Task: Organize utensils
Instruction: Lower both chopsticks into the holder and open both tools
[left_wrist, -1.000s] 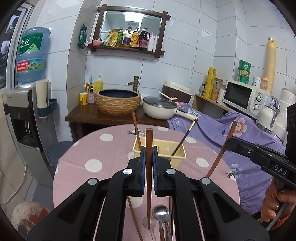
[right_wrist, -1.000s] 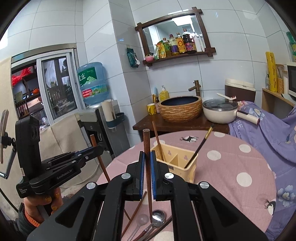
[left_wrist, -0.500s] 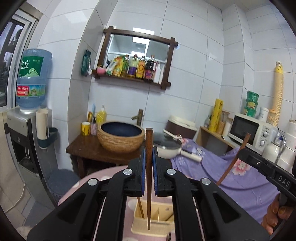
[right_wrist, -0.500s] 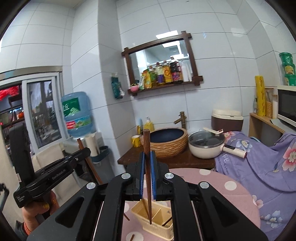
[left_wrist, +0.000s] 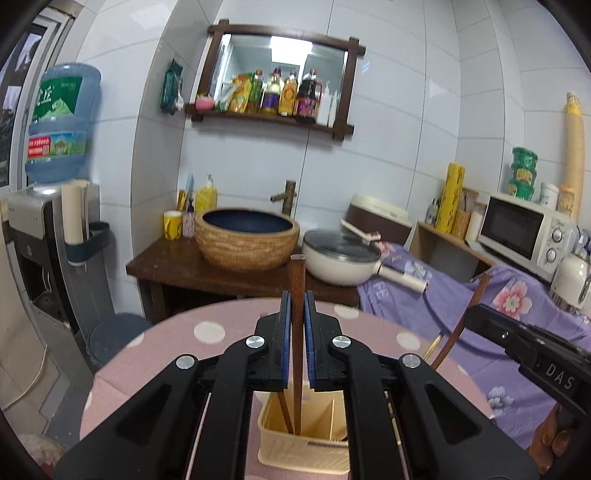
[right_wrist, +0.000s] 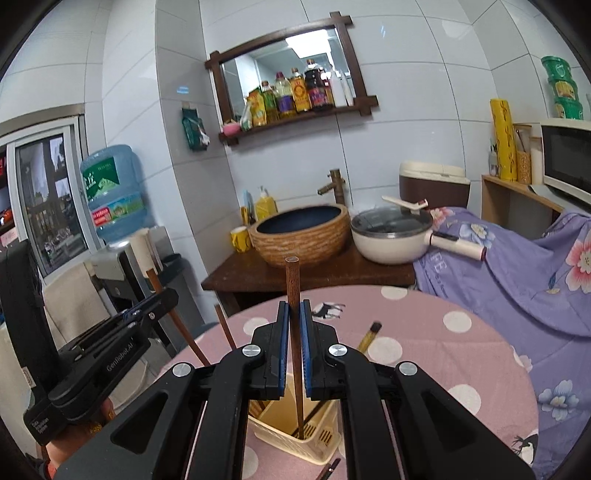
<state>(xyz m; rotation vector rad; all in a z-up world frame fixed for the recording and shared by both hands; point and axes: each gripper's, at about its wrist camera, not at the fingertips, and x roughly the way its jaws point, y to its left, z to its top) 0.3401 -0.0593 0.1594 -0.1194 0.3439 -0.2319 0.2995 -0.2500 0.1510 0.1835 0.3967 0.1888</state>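
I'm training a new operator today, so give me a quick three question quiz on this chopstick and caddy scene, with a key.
1. True or false: the left gripper holds a spoon.
2. Multiple choice: the tip of the chopstick in the right gripper is A) on the tablecloth, B) down inside the caddy, C) in the pan.
3. Fill in: the caddy stands on a pink cloth with white ____.

Key: 1 false, it holds a brown chopstick. 2 B. 3 dots.
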